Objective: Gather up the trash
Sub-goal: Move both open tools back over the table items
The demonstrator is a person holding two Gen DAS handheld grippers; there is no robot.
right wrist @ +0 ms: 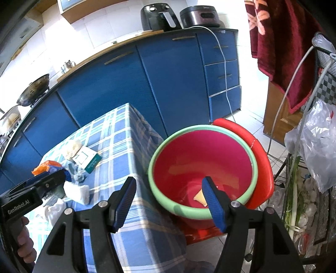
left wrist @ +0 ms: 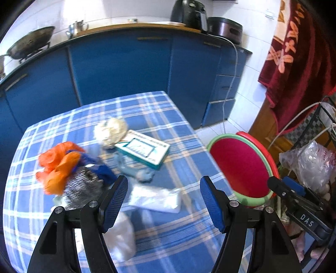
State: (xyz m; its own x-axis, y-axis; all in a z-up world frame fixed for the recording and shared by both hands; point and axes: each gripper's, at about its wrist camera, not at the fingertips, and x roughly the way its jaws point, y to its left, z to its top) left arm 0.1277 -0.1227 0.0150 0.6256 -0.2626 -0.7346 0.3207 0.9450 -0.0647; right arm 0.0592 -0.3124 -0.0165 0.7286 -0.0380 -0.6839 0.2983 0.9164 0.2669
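Note:
Trash lies on the blue plaid tablecloth (left wrist: pixel 172 235): an orange wrapper (left wrist: pixel 56 166), a silver foil bag (left wrist: pixel 82 187), a cream paper ball (left wrist: pixel 110 131), a teal and white box (left wrist: pixel 142 149), a clear flat wrapper (left wrist: pixel 155 198) and a white plastic wad (left wrist: pixel 121 237). My left gripper (left wrist: pixel 163 182) hovers open above them and holds nothing. To the right of the table stands a red bin (right wrist: pixel 199 151) with a green rim. My right gripper (right wrist: pixel 169 182) is open and empty over the bin's near rim. A yellowish scrap (right wrist: pixel 199 197) lies at the bin's bottom.
Blue cabinets (left wrist: pixel 117 67) run behind the table, with a wok (left wrist: pixel 29 45), an air fryer (right wrist: pixel 159 16) and a cooker (right wrist: pixel 201 16) on the counter. A wire rack (right wrist: pixel 304 199) with plastic bags and greens stands right of the bin. A dark red towel (right wrist: pixel 279 48) hangs above it.

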